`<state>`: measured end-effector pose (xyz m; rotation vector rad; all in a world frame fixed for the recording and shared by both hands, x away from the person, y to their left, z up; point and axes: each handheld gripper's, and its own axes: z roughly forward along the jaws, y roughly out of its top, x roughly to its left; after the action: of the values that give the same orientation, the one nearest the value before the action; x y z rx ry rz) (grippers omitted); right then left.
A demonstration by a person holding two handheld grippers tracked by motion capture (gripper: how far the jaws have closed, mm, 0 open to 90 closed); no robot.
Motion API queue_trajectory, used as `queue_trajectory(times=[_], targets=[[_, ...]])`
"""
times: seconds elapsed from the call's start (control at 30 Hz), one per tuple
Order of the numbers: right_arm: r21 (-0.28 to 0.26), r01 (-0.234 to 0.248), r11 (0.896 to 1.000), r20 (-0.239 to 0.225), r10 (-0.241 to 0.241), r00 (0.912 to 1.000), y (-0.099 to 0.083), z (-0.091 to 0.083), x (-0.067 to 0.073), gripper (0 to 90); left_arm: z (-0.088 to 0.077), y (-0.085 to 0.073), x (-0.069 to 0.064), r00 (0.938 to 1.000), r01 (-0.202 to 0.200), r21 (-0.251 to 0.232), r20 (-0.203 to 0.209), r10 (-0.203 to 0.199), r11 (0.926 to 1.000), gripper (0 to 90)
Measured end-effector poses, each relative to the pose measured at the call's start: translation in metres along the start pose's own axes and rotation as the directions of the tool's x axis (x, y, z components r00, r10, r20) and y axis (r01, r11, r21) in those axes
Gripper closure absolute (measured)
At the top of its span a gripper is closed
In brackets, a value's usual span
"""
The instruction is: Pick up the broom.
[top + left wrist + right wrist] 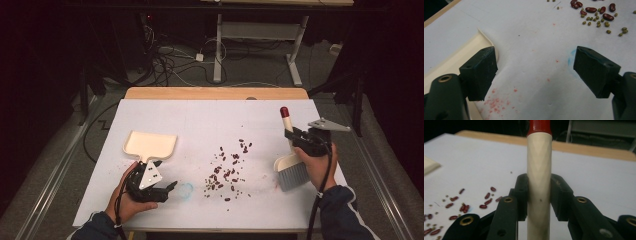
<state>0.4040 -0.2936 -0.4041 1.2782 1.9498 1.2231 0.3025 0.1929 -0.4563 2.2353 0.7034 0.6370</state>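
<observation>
Nearest the camera, your left hand (127, 197) rests low at the front edge of the tabletop (210, 120), holding the left gripper (167, 190) with its jaws spread wide apart and nothing between them. In the left gripper view those jaws frame bare white surface with faint red specks and a pale blue ring mark (572, 58) beside the right-hand jaw.

Just behind and touching close to that gripper lies the cream dustpan (149, 145), flat on the tabletop, its short handle pointing back toward your hand (its rounded corner (489, 41) sits right at the left-hand jaw in the left gripper view).

Moving right, the spilled beans (227, 167) lie scattered across the middle of the tabletop: dark red ones mixed with small green ones (599, 22), well apart from the dustpan.

Farther right, the hand brush (291, 167) stands tilted, its grey bristles (294, 176) down on the tabletop beside the beans and its red-tipped cream handle (539, 170) rising up and away. Your right gripper (300, 137) is clamped on that handle, a jaw pressed to each side of it, with your right hand (320, 165) wrapped around the gripper body.
</observation>
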Motion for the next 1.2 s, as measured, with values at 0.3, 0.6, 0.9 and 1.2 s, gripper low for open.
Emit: queue_trajectory(times=[0.3,0.6,0.9,1.2], targets=[[-0.239,-0.091,0.967,-0.126,0.062,0.9901,-0.006,-0.048,-0.006,70.0,0.000,0.004,-0.004,0.9997,-0.022,-0.022,0.004,0.023,0.9995,18.5],[-0.316,-0.026,0.948,-0.112,-0.010,0.9936,-0.003,-0.055,0.012,70.0,0.000,0.006,-0.003,0.9997,-0.018,-0.038,0.014,0.018,0.9991,18.5],[-0.404,0.034,0.914,-0.128,-0.093,0.9874,0.011,-0.072,0.046,70.0,-0.001,0.038,-0.016,0.9940,0.051,-0.140,0.103,-0.037,0.9889,19.7],[-0.399,0.114,0.910,-0.115,-0.173,0.9782,0.014,-0.065,0.098,70.0,0.023,0.088,-0.060,0.9622,0.040,-0.243,0.271,0.028,0.9692,20.5]])
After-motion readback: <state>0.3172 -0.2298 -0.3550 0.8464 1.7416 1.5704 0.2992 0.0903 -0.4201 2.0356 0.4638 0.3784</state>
